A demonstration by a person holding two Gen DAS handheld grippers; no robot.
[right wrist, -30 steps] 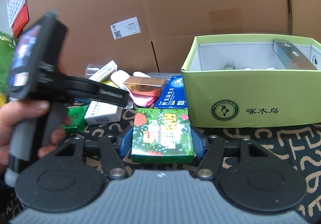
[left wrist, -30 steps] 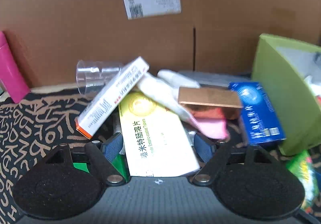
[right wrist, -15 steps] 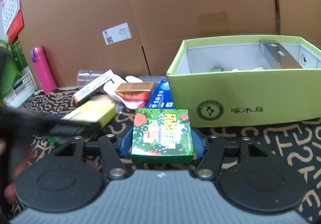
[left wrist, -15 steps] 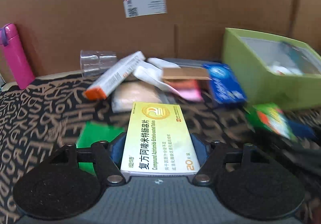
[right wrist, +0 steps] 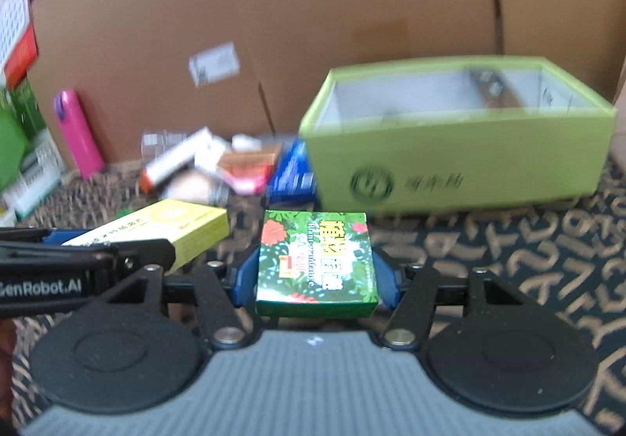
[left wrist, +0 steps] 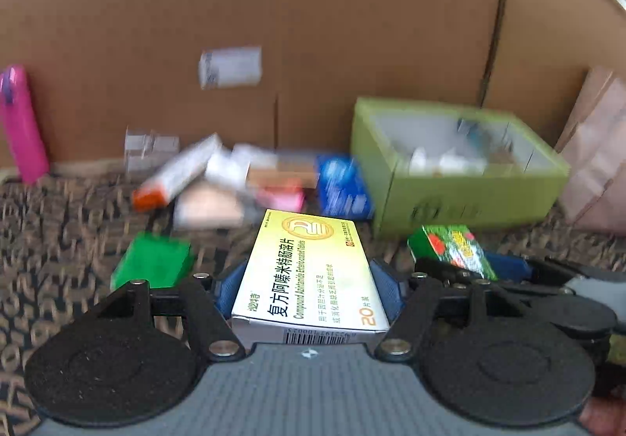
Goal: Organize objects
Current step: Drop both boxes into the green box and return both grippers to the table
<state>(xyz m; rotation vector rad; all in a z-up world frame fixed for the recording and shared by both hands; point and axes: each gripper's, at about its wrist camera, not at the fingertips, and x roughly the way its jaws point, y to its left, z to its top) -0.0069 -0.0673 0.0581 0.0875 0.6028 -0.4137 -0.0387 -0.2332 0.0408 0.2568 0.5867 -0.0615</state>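
Clutter is lying ahead of both tongs on the patterned surface [right wrist: 528,240]: a blurred heap of small packets [left wrist: 234,178] with a blue carton [left wrist: 342,185] at its right edge, and to the right of that an open lime-green box [left wrist: 461,193] standing before a cardboard wall [left wrist: 313,25]. The left tongs [left wrist: 309,279] are pinching a yellow medicine box [left wrist: 309,271] lengthwise between their blue pads, with nothing standing directly between it and the heap ahead. The right tongs [right wrist: 315,275] are clamping a green floral box [right wrist: 315,260] flat between their pads, the lime-green box sitting ahead and slightly to the right of them. The left wrist view is showing a plain green packet [left wrist: 152,260] lying just left of the left tongs, some blurred items inside the lime-green box, and a brown paper bag [left wrist: 594,154] at the far right. The right wrist view is showing the logo on the front of the lime-green box, a pink bottle [right wrist: 78,135] standing upright at the far left by the wall, and a white basket [right wrist: 35,174] beside it.
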